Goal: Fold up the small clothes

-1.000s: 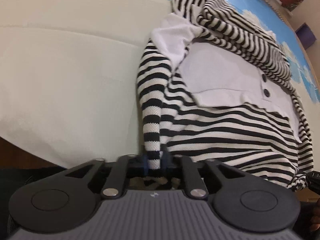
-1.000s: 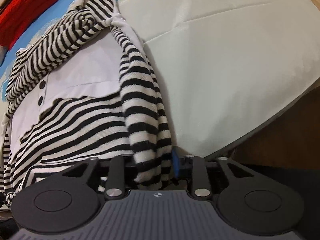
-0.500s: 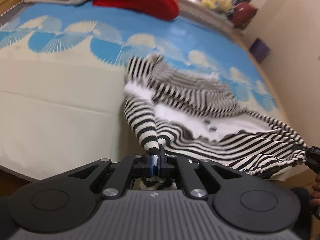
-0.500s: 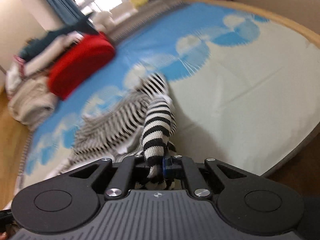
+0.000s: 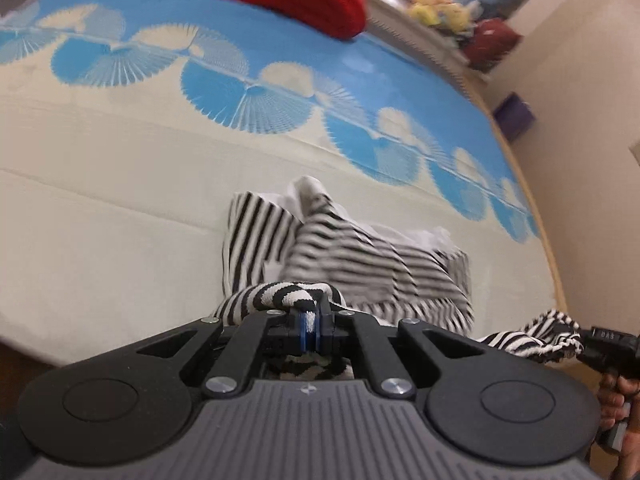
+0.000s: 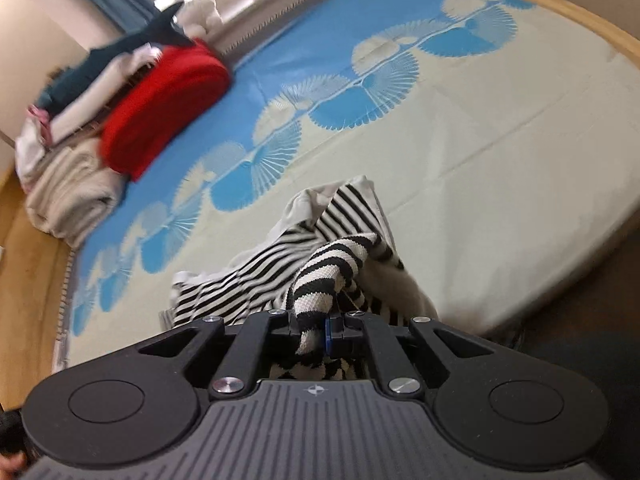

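Note:
A small black-and-white striped top [image 5: 352, 256] with a plain white chest panel hangs lifted by its lower hem over the near part of a bed. My left gripper [image 5: 309, 326] is shut on one striped corner of the hem. My right gripper [image 6: 316, 330] is shut on the other striped corner; it also shows at the right edge of the left wrist view as the right gripper [image 5: 600, 346], held in a hand. The top [image 6: 280, 276] sags between the two grips, bunched and blurred, its far part resting on the cream sheet.
The bed sheet [image 5: 120, 200] is cream near me and blue with white fan shapes farther off. A red folded blanket [image 6: 160, 104] and piled cream and white linens [image 6: 68, 192] sit at the far end. The wooden bed frame [image 6: 560, 16] rims the mattress.
Both grippers rose with the striped hem corners still clamped. The top, which lay flat and spread on the sheet, now hangs bunched between them, and the views tilted up toward the far end of the bed.

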Demonstrator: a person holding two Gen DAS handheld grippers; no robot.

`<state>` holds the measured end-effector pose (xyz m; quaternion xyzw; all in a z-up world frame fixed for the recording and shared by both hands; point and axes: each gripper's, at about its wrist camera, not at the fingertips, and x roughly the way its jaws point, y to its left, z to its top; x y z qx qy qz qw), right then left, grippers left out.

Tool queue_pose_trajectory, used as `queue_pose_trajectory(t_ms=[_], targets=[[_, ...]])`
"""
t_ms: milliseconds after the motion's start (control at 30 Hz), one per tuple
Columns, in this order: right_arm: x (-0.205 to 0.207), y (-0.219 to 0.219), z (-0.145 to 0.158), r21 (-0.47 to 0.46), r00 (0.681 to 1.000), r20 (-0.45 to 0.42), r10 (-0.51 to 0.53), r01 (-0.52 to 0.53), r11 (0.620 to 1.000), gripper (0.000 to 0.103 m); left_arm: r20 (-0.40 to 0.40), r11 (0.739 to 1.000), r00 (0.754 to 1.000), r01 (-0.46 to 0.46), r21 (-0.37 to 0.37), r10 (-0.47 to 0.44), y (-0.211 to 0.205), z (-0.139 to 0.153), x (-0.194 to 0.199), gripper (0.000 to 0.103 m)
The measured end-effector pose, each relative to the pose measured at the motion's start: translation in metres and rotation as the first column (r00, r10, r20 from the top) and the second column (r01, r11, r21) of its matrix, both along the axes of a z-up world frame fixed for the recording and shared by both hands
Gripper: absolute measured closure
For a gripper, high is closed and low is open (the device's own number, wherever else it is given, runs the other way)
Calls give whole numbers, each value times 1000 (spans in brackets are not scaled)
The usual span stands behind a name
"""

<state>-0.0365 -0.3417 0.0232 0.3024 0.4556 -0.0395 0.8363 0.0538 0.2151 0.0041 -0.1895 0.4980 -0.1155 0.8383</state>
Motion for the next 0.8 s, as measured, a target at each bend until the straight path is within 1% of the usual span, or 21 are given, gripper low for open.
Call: queue_pose_trajectory(t_ms=[67, 133, 167, 200, 233, 267, 300, 333, 367, 400, 433, 467, 500, 533, 567, 600, 633, 667, 700, 767, 800], targets=[[53, -2, -19, 4, 1000, -20, 13, -13, 1000, 96, -18, 1000, 1000, -10, 0, 10, -4, -24, 49, 98], [99, -9, -37, 11, 1000, -18, -16, 16, 1000, 91, -69, 998, 996, -51, -39, 48, -1, -51, 96, 88], [115, -13, -45, 4, 999, -25, -37, 38, 999, 86, -103, 993, 992, -78, -88, 69, 5, -66, 116, 87], [131, -18, -56, 22, 997, -50, -62, 63, 998, 79, -123, 987, 988, -104, -120, 89, 11, -74, 126, 82], [142, -23, -66, 43, 995, -68, -74, 77, 996, 75, -138, 979, 982, -149, -142, 129, 18, -81, 132, 76], [146, -25, -72, 44, 995, -63, -71, 73, 996, 73, -141, 969, 975, -193, -158, 171, 23, -83, 132, 71], [146, -24, -76, 16, 998, -31, -49, 50, 999, 66, -136, 960, 972, -215, -178, 193, 27, -84, 128, 63], [143, -22, -78, -24, 999, 0, -32, 32, 999, 60, -138, 956, 971, -219, -196, 194, 28, -83, 125, 63], [138, -22, -82, -57, 1000, 24, -15, 16, 998, 58, -122, 956, 977, -201, -212, 178, 27, -79, 121, 63], [134, -23, -87, -44, 1000, -10, -7, 7, 999, 57, -96, 960, 983, -173, -219, 156, 23, -75, 118, 60], [129, -28, -88, 10, 1000, -10, -21, 21, 1000, 57, -83, 967, 989, -141, -214, 126, 17, -72, 116, 58], [127, -32, -87, 54, 999, 31, -32, 31, 998, 58, -81, 973, 992, -108, -206, 93, 11, -71, 115, 56], [127, -31, -84, 47, 999, 45, -20, 18, 999, 58, -87, 980, 995, -59, -189, 43, 1, -73, 115, 54], [128, -26, -82, 7, 999, 50, 18, -19, 1000, 57, -98, 986, 995, -13, -169, -4, -9, -75, 115, 51], [129, -18, -82, -37, 997, 48, 68, -66, 997, 57, -118, 991, 991, 47, -125, -62, -21, -80, 115, 51], [132, -9, -85, -61, 992, 40, 121, -118, 991, 57, -131, 994, 987, 81, -75, -90, -30, -84, 114, 51], [135, -2, -89, -61, 986, 33, 164, -162, 985, 56, -139, 995, 985, 102, -15, -104, -37, -87, 112, 51], [136, 6, -94, -60, 978, 22, 209, -208, 976, 54, -141, 993, 983, 120, 20, -116, -43, -89, 112, 52], [137, 14, -100, -86, 970, -3, 243, -242, 966, 54, -142, 990, 981, 138, 41, -131, -48, -91, 112, 52], [143, 29, -109, -168, 960, -60, 273, -280, 945, 54, -140, 983, 979, 163, 78, -151, -52, -95, 112, 53], [147, 34, -113, -204, 955, -72, 289, -297, 933, 54, -138, 981, 978, 170, 96, -156, -54, -97, 112, 57]])
